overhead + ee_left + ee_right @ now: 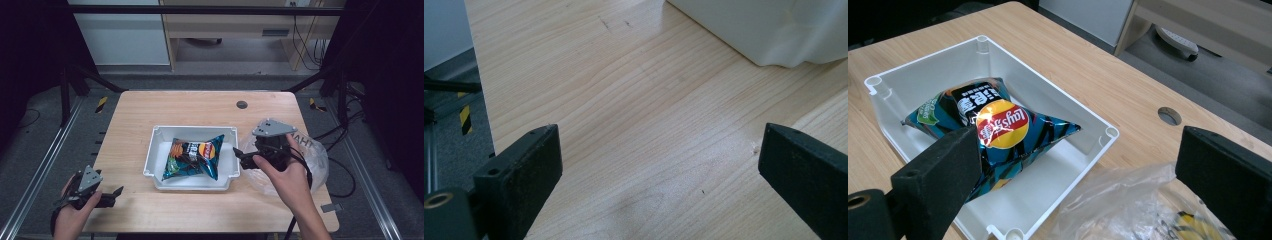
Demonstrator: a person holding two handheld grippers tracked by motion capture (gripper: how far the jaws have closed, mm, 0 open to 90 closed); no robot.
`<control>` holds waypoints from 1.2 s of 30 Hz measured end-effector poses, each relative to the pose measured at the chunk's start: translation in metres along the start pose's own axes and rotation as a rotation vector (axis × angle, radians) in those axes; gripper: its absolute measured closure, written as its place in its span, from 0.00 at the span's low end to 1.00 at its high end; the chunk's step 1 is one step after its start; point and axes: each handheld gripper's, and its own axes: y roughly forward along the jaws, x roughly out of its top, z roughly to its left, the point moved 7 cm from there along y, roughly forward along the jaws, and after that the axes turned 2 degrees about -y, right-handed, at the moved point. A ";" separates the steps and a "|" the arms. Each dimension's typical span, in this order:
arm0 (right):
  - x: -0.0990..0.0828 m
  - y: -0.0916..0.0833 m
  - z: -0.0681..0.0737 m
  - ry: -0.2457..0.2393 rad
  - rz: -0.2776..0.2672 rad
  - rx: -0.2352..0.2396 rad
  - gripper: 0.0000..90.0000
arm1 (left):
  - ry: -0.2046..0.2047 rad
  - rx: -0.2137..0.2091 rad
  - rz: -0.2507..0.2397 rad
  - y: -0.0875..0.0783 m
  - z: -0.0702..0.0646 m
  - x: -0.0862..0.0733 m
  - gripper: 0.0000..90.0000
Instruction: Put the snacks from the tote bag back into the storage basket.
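Chips in a blue bag (194, 158) are lying inside a white tray (159, 134) in the middle of the wooden table (200, 102). The bag is puffy and is sitting a bit crooked, with one corner pointing up toward the far right corner of the tray. It is showing a red and yellow circle on its front.

The right gripper (240, 157) is hovering just beside the right side of the tray. Its jaws are standing wide apart and are holding nothing. In the right gripper view the chip bag is sitting behind the left jaw. A clear plastic bag (312, 150) is lying on the table under the right hand (286, 176), close to the tray.

The left gripper (114, 195) is resting near the front left corner of the table, well apart from the tray. Its jaws are also wide apart, with only bare wood between them.
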 end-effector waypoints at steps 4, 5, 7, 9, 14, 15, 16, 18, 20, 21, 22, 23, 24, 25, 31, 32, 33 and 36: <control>-0.006 -0.006 -0.003 0.010 -0.001 -0.013 0.05 | 0.004 0.000 0.002 0.000 0.000 0.000 0.04; -0.008 -0.007 -0.004 0.012 -0.001 -0.016 0.05 | 0.000 0.000 0.000 0.000 0.000 0.000 0.04; -0.010 -0.010 -0.006 0.016 0.002 -0.023 0.05 | -0.002 0.000 -0.001 0.000 0.000 0.000 0.04; -0.013 -0.013 -0.008 0.023 0.001 -0.030 0.05 | -0.005 0.002 -0.004 0.000 0.000 0.000 0.04; -0.018 -0.019 -0.011 0.034 0.000 -0.045 0.05 | -0.001 0.000 0.000 0.000 0.000 0.000 0.04; -0.020 -0.020 -0.012 0.036 0.002 -0.048 0.05 | -0.002 0.000 -0.001 0.000 0.000 0.000 0.04; -0.021 -0.021 -0.013 0.038 0.002 -0.052 0.05 | -0.002 0.000 0.000 0.000 0.000 0.000 0.04; -0.024 -0.022 -0.013 0.041 0.006 -0.055 0.05 | -0.002 -0.001 0.000 0.000 0.000 0.000 0.04; -0.028 -0.023 -0.014 0.044 0.010 -0.063 0.05 | -0.002 -0.001 0.000 0.000 0.000 0.000 0.04; -0.030 -0.023 -0.015 0.044 0.012 -0.065 0.05 | -0.001 -0.001 0.001 0.000 0.000 0.000 0.04; -0.032 -0.024 -0.015 0.047 0.015 -0.069 0.05 | 0.000 -0.001 0.001 0.000 0.000 0.000 0.04; -0.034 -0.024 -0.016 0.049 0.015 -0.071 0.05 | 0.000 -0.001 0.001 0.000 0.000 0.000 0.04; -0.036 -0.025 -0.016 0.053 0.017 -0.074 0.06 | 0.000 -0.002 0.001 0.000 0.000 0.000 0.04; -0.039 -0.025 -0.017 0.053 0.019 -0.076 0.06 | 0.001 -0.002 0.001 0.000 0.000 0.000 0.04; -0.053 -0.026 -0.018 0.058 0.031 -0.089 0.06 | 0.001 -0.002 0.000 0.000 0.000 0.000 0.04; -0.055 -0.027 -0.019 0.058 0.033 -0.092 0.06 | 0.002 -0.003 0.001 0.000 0.000 0.000 0.04; -0.058 -0.027 -0.019 0.064 0.037 -0.094 0.06 | 0.002 -0.003 0.002 0.000 0.000 0.000 0.04; -0.066 -0.027 -0.019 0.073 0.041 -0.102 0.06 | 0.003 -0.004 0.004 0.000 -0.001 0.000 0.04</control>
